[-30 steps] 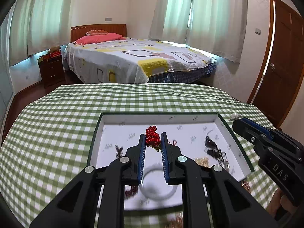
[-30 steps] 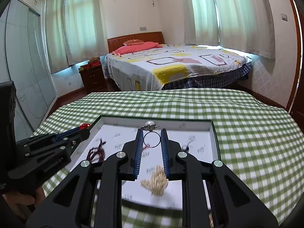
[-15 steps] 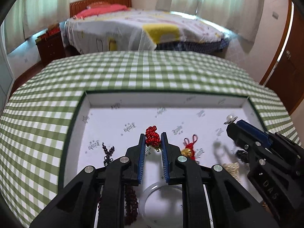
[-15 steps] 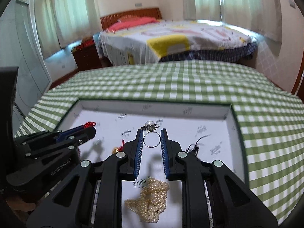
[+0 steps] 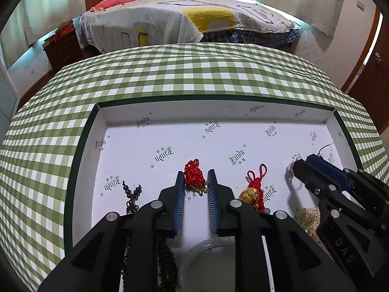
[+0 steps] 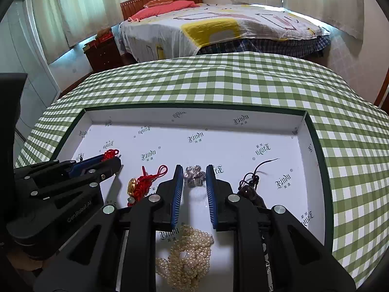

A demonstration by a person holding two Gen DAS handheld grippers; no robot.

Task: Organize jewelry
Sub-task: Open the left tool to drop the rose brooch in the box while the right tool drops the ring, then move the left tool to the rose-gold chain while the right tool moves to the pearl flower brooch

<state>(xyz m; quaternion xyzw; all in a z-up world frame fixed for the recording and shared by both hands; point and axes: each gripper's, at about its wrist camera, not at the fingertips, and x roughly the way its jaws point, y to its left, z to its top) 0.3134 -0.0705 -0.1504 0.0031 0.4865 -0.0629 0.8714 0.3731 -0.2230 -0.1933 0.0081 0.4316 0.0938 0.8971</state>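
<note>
A white tray [image 5: 170, 112] with a green rim lies on the checked table. My left gripper [image 5: 194, 177] is low inside it, shut on a red knotted cord charm [image 5: 193, 174] with a gold end. My right gripper [image 6: 194, 178] is also low in the tray [image 6: 243, 114], shut on a silver ring with a pearl ornament [image 6: 194, 176]. A second red and gold charm [image 5: 252, 189] lies between the grippers. It also shows in the right wrist view [image 6: 142, 182].
A dark bead strand [image 5: 131, 194] lies left of my left gripper. A pearl necklace [image 6: 187, 255] lies under my right gripper. A dark corded pendant [image 6: 250, 187] lies to its right. A clear bangle [image 5: 209, 262] lies near the front. A bed stands beyond the table.
Both grippers have dropped down into the tray with their pieces still held. The ring ornament now sits close to the tray floor.
</note>
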